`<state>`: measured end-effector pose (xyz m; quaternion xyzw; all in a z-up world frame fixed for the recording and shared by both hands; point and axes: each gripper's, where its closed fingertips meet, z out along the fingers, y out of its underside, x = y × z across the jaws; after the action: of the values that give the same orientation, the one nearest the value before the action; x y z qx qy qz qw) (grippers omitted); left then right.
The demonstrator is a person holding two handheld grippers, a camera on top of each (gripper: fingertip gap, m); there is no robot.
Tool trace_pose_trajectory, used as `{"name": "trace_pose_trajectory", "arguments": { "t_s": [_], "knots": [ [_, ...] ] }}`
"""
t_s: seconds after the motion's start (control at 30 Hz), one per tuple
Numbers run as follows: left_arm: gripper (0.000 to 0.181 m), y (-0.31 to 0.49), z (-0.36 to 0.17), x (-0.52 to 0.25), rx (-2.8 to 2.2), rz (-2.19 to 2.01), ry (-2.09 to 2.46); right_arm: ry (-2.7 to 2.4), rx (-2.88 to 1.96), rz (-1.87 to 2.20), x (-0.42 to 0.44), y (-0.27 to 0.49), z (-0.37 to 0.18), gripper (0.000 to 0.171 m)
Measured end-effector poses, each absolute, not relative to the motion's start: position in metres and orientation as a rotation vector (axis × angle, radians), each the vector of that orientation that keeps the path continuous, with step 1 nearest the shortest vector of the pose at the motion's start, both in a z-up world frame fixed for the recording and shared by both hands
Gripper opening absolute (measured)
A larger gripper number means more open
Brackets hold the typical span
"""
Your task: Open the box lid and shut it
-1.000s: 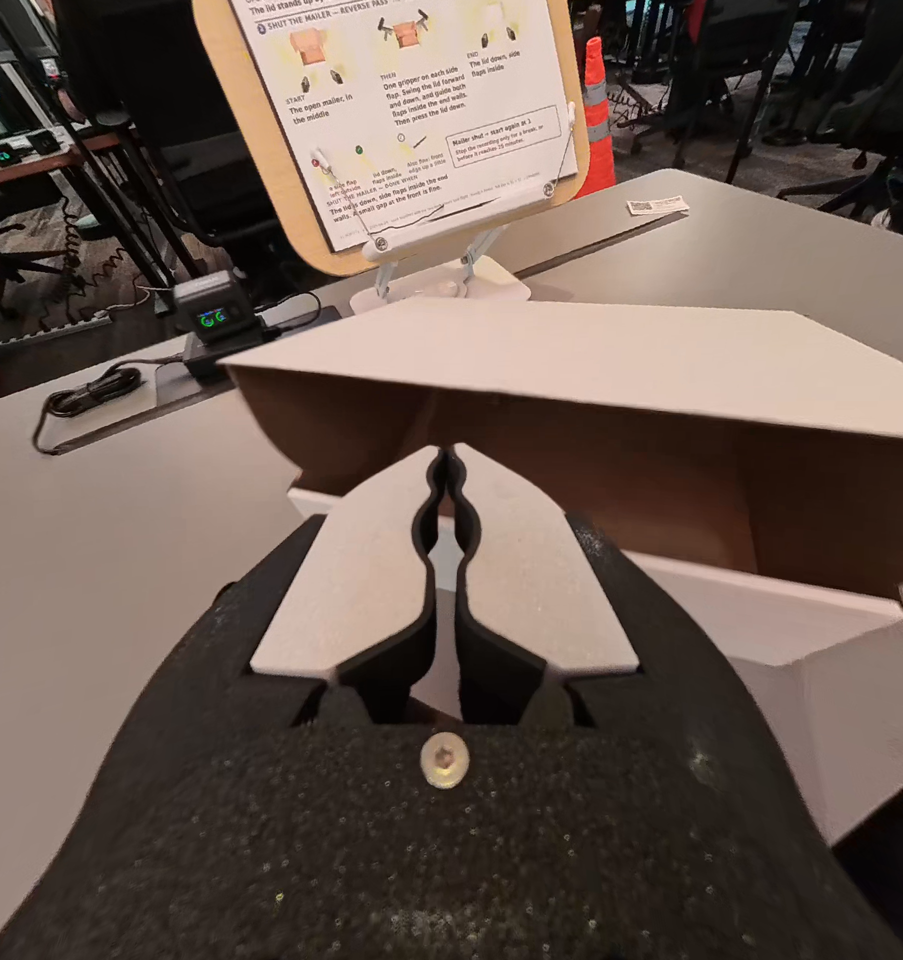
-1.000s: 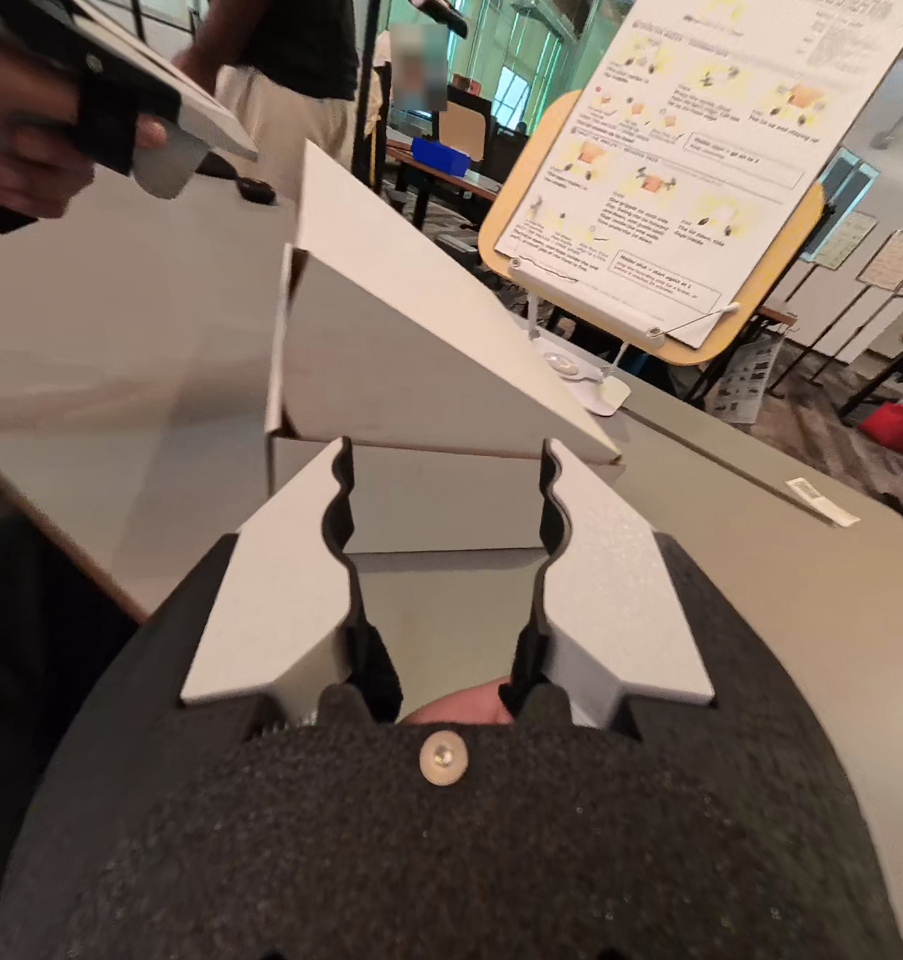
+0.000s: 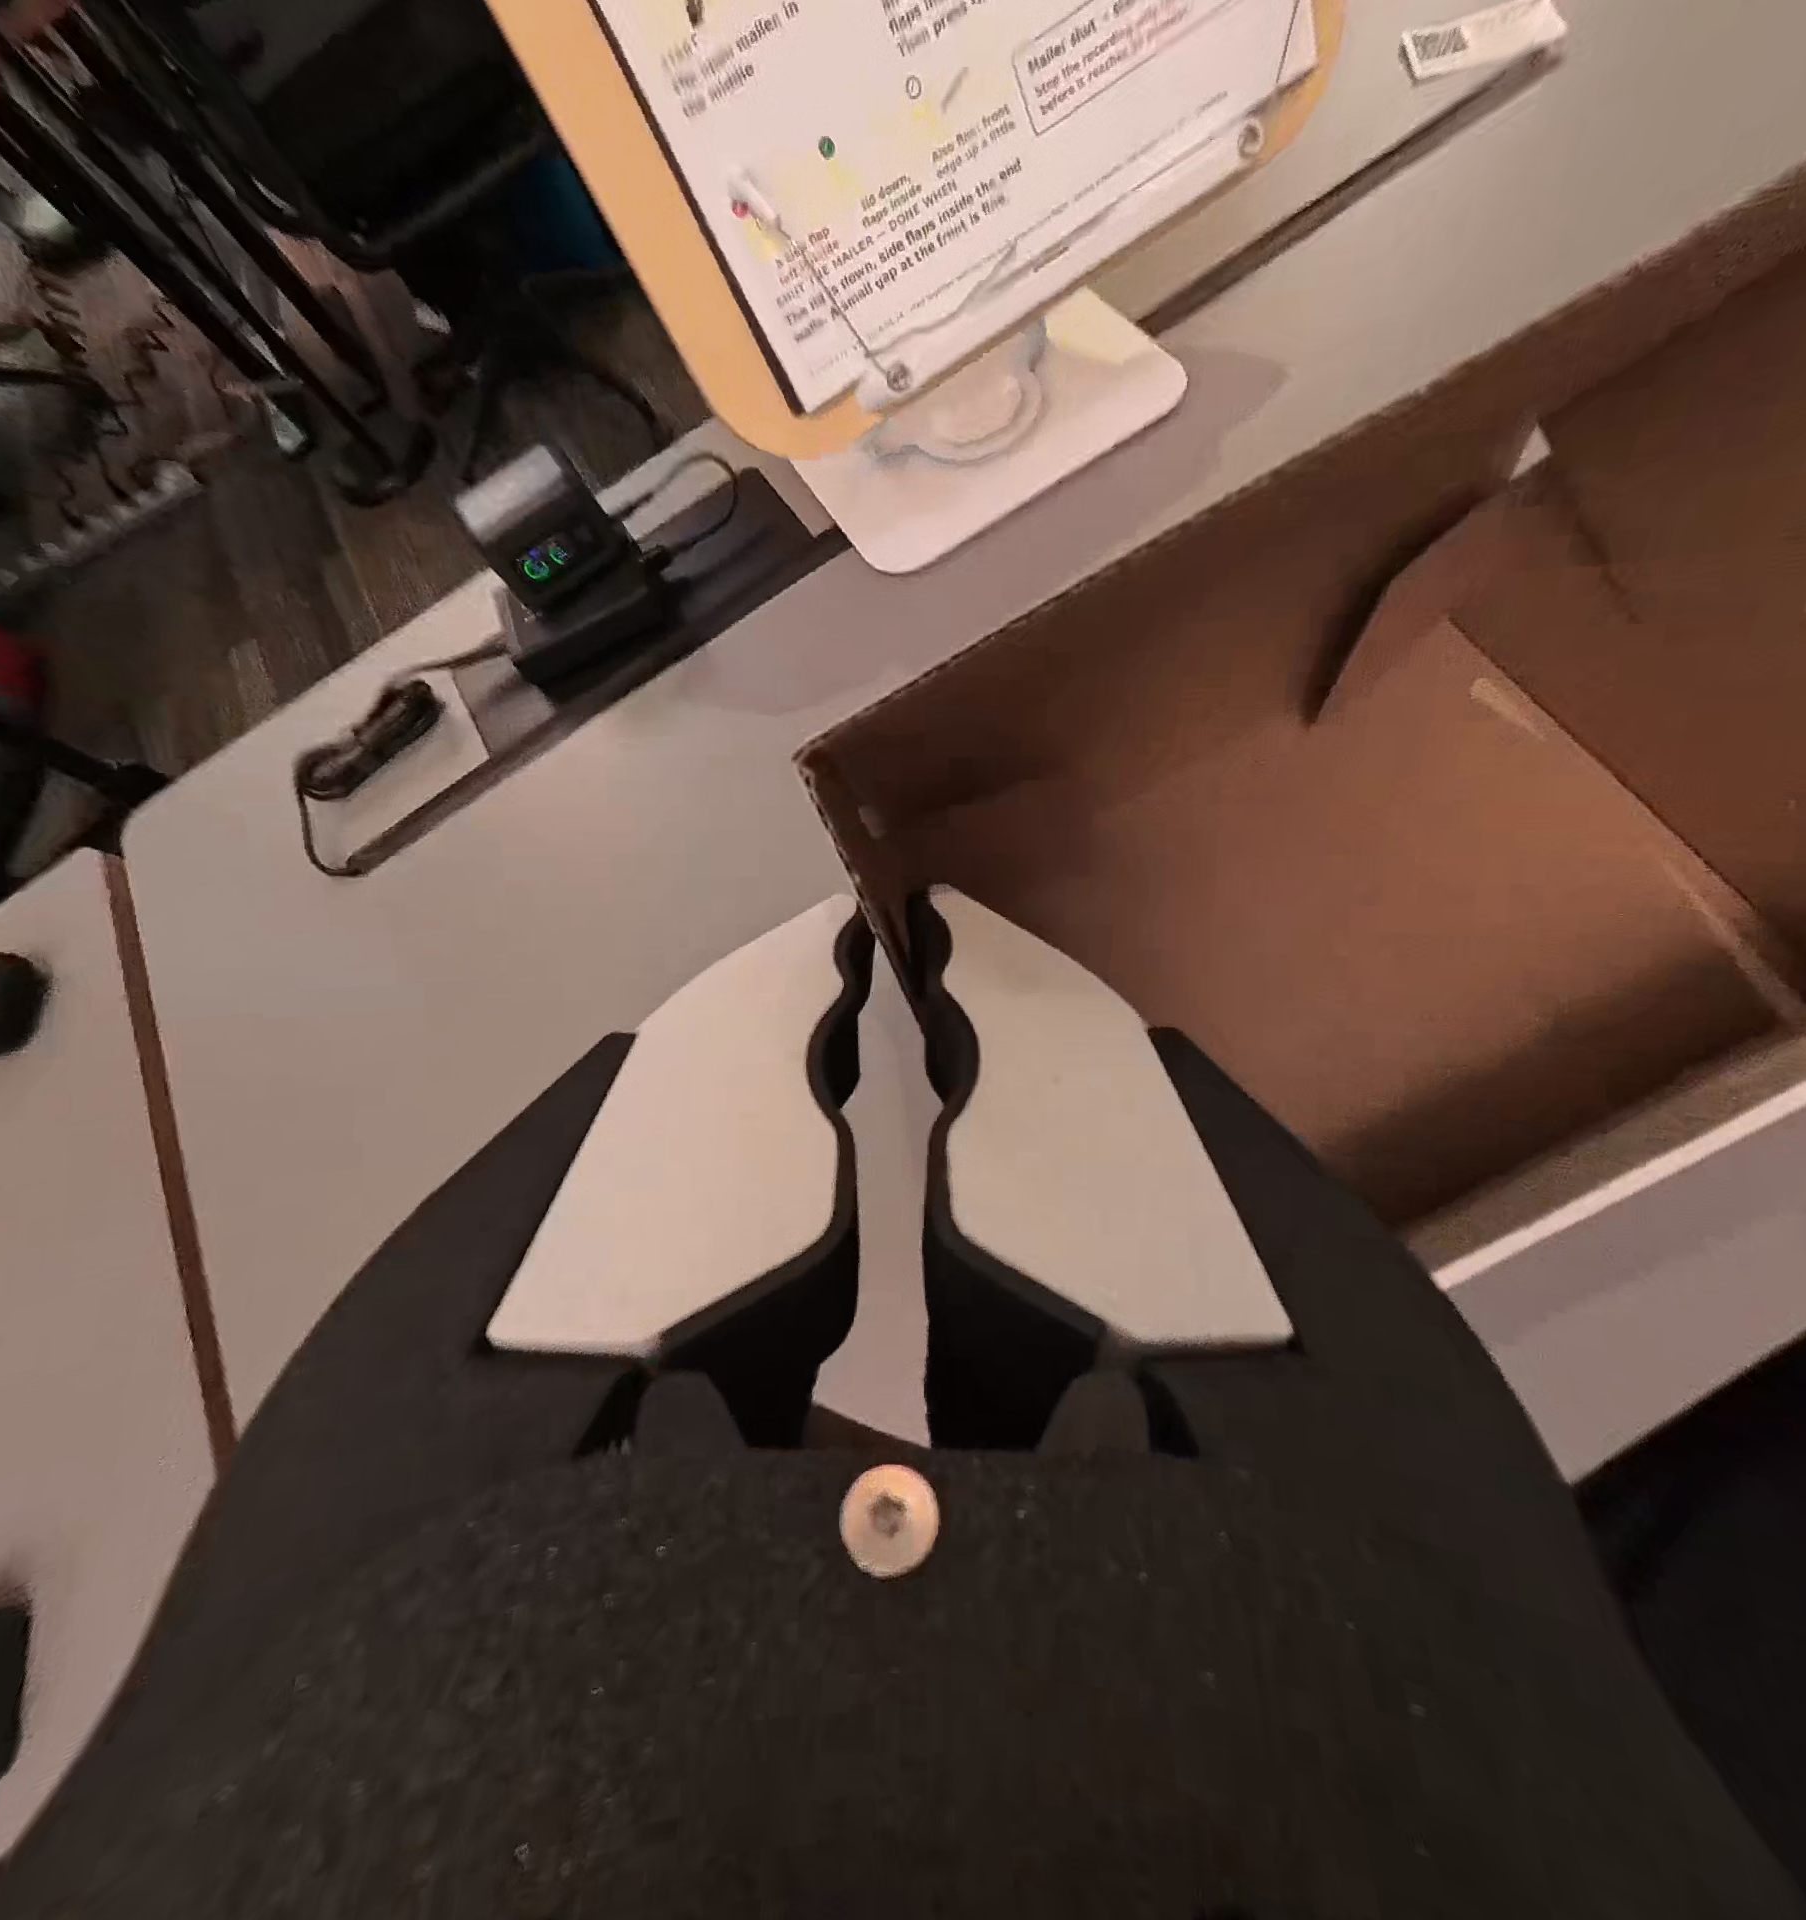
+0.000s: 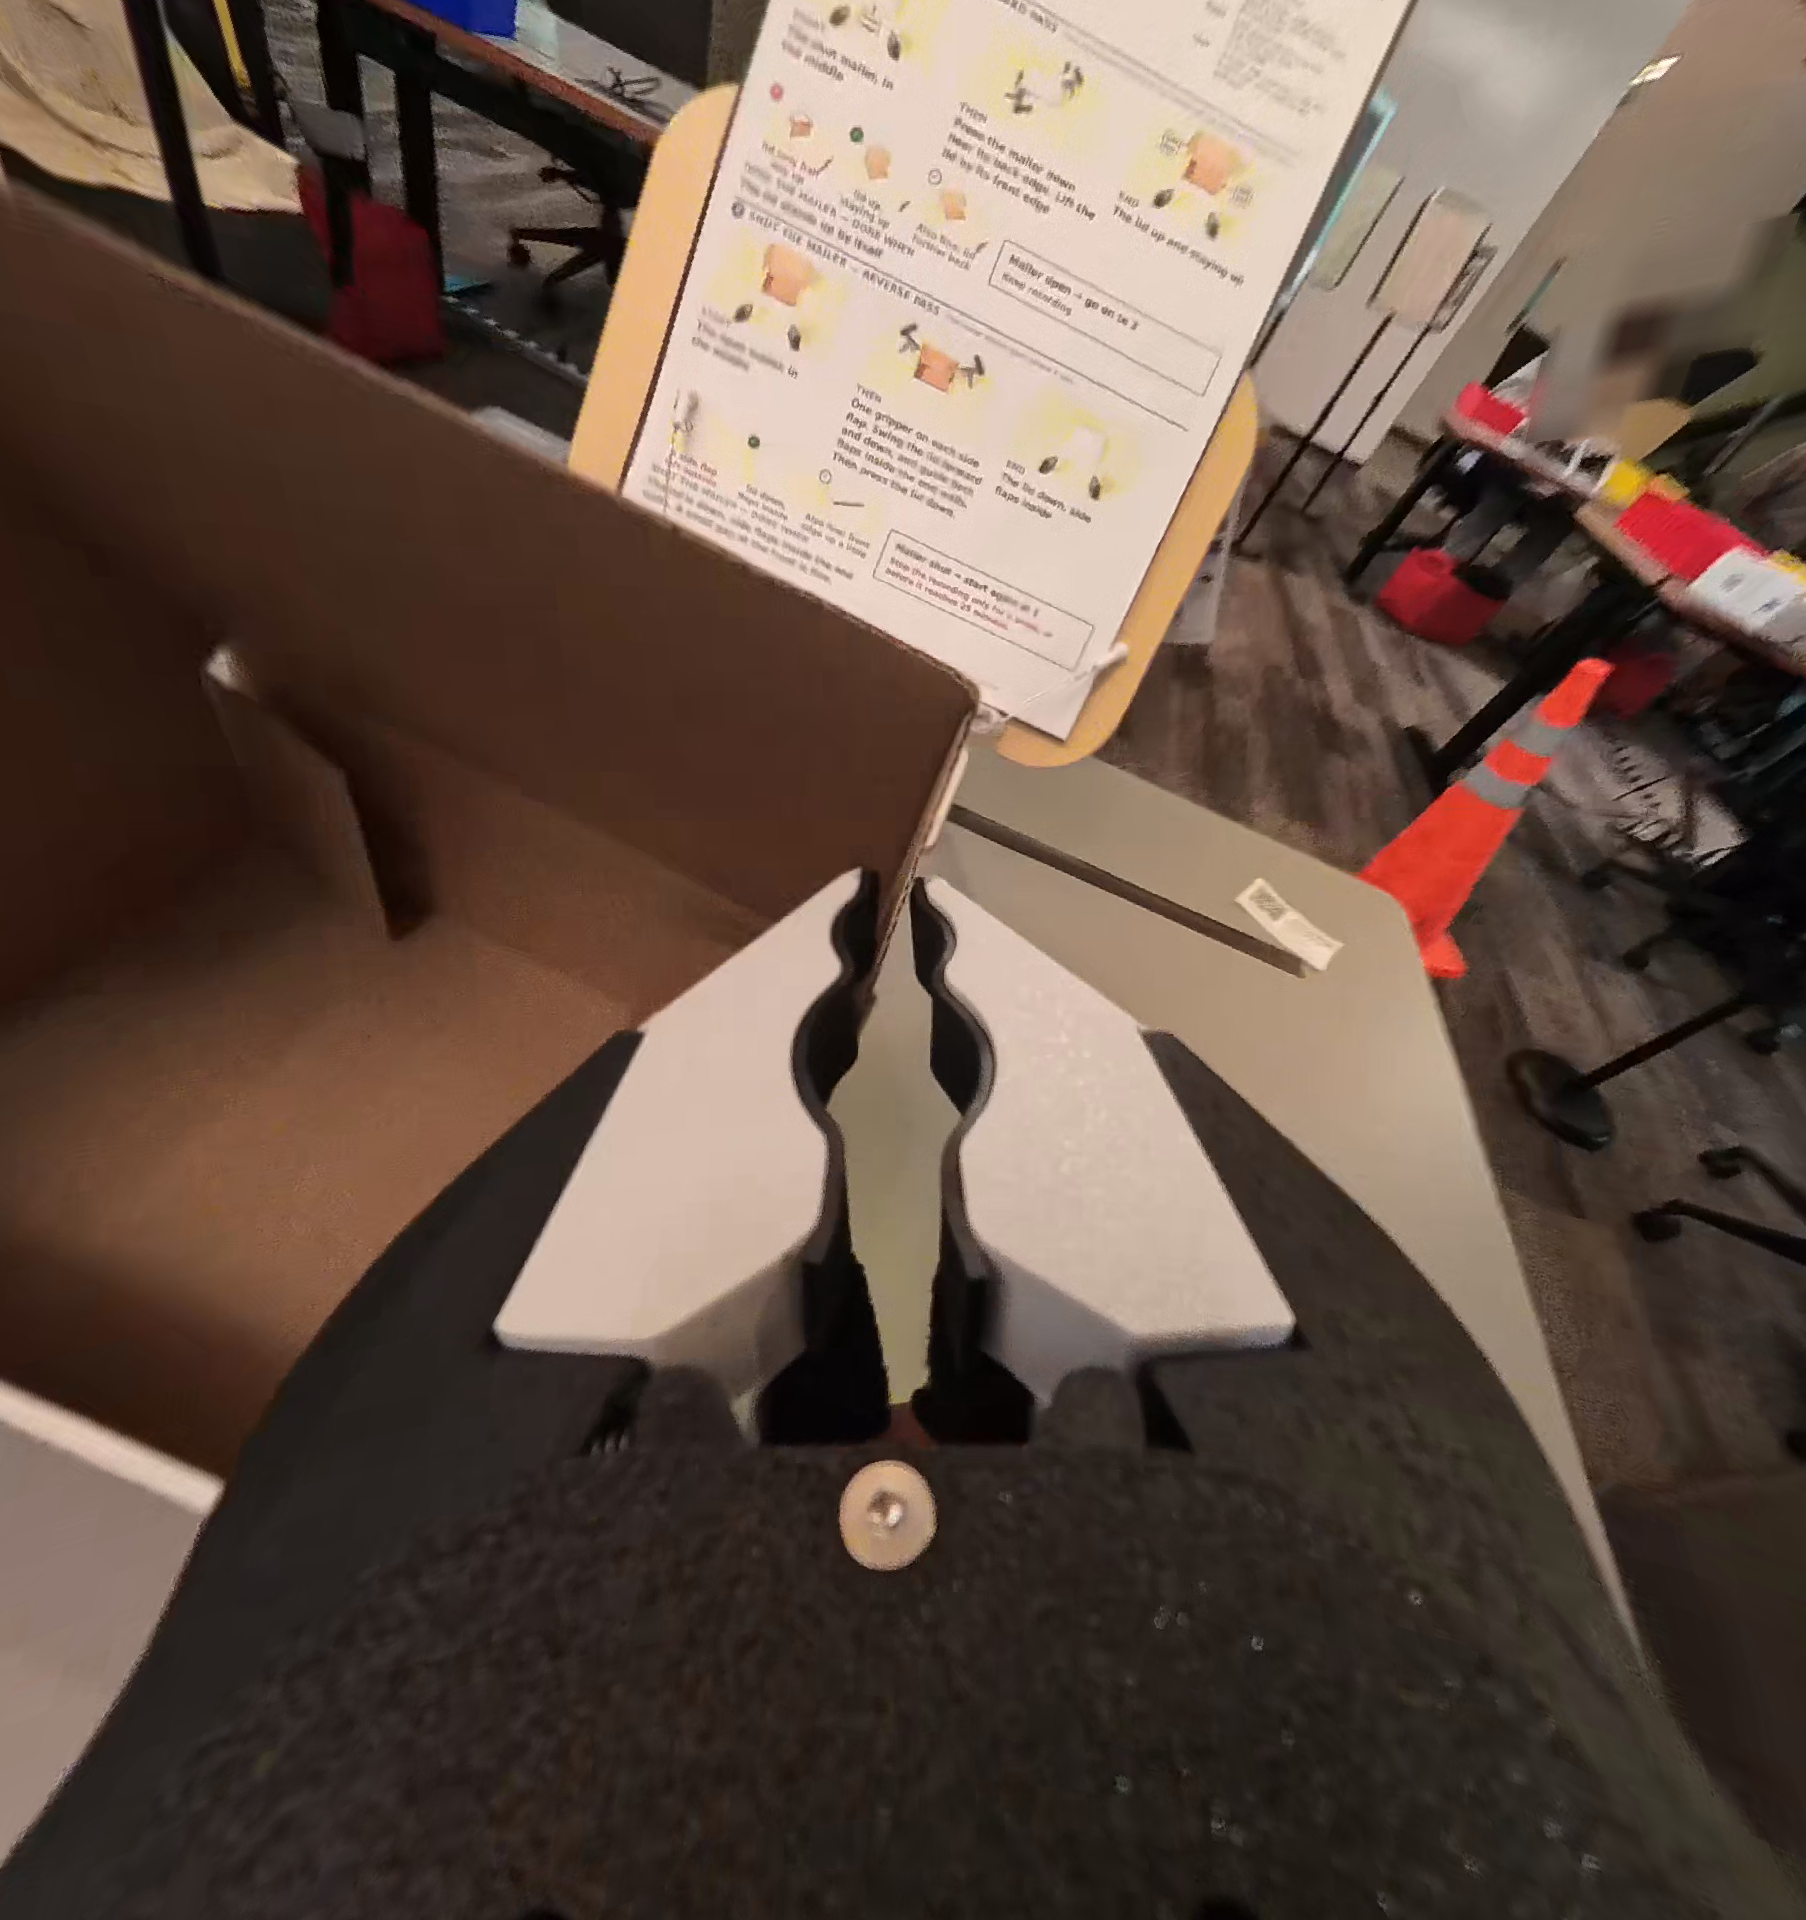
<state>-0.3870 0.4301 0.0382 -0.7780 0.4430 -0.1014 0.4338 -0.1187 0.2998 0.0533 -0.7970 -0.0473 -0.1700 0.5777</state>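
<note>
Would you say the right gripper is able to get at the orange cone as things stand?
Probably not. The right gripper is shut on the side flap of the open lid, and the cone stands on the floor beyond the table edge, so it would have to let go first.

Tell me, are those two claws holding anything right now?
Yes. Left gripper and right gripper each pinch a side flap edge of the raised box lid.

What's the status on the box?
Left gripper shut on lid flap. Right gripper shut on opposite flap. Lid up, box open. Nothing in the way.
</note>
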Motion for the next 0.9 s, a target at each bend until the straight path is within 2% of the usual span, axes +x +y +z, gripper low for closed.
{"name": "trace_pose_trajectory", "arguments": {
  "t_s": [0.13,0.17,0.23,0.33,0.47,0.53,0.57,0.63,0.7,0.77,0.83,0.9],
  "knots": [
    [0.010,0.452,0.052,-0.371,-1.991,-0.329,1.044,-0.105,-1.975,-0.257,-0.101,0.336,0.061,0.005],
    [0.018,0.455,0.054,-0.366,-1.979,-0.368,0.996,-0.089,-1.968,-0.231,-0.098,0.342,0.063,0.005],
    [0.049,0.452,0.050,-0.362,-1.946,-0.416,0.916,-0.067,-1.972,-0.201,-0.092,0.348,0.060,0.004],
    [0.069,0.430,0.021,-0.366,-1.878,-0.420,0.854,-0.057,-1.961,-0.206,-0.089,0.351,0.059,0.002],
    [0.060,0.403,-0.044,-0.363,-1.884,-0.384,0.836,-0.046,-1.956,-0.221,-0.089,0.355,0.058,0.001],
    [0.040,0.408,-0.066,-0.365,-1.904,-0.297,0.815,-0.035,-1.953,-0.199,-0.091,0.358,0.058,0.001],
    [0.023,0.414,-0.069,-0.367,-1.899,-0.244,0.806,-0.041,-1.951,-0.191,-0.093,0.359,0.057,0.001],
    [0.008,0.432,-0.062,-0.377,-1.874,-0.113,0.765,-0.067,-1.933,-0.186,-0.096,0.358,0.057,0.006],
    [0.005,0.442,-0.054,-0.381,-1.902,-0.087,0.753,-0.118,-1.884,-0.188,-0.098,0.348,0.054,0.031],
    [0.003,0.446,-0.048,-0.382,-1.936,-0.094,0.749,-0.112,-1.875,-0.188,-0.093,0.325,0.032,0.034],
    [0.003,0.448,-0.046,-0.379,-1.968,-0.100,0.770,-0.081,-1.920,-0.085,-0.096,0.307,-0.013,0.036],
    [0.003,0.450,-0.044,-0.376,-1.979,-0.092,0.793,-0.101,-1.987,-0.118,-0.095,0.310,-0.059,0.044]
  ]
}}
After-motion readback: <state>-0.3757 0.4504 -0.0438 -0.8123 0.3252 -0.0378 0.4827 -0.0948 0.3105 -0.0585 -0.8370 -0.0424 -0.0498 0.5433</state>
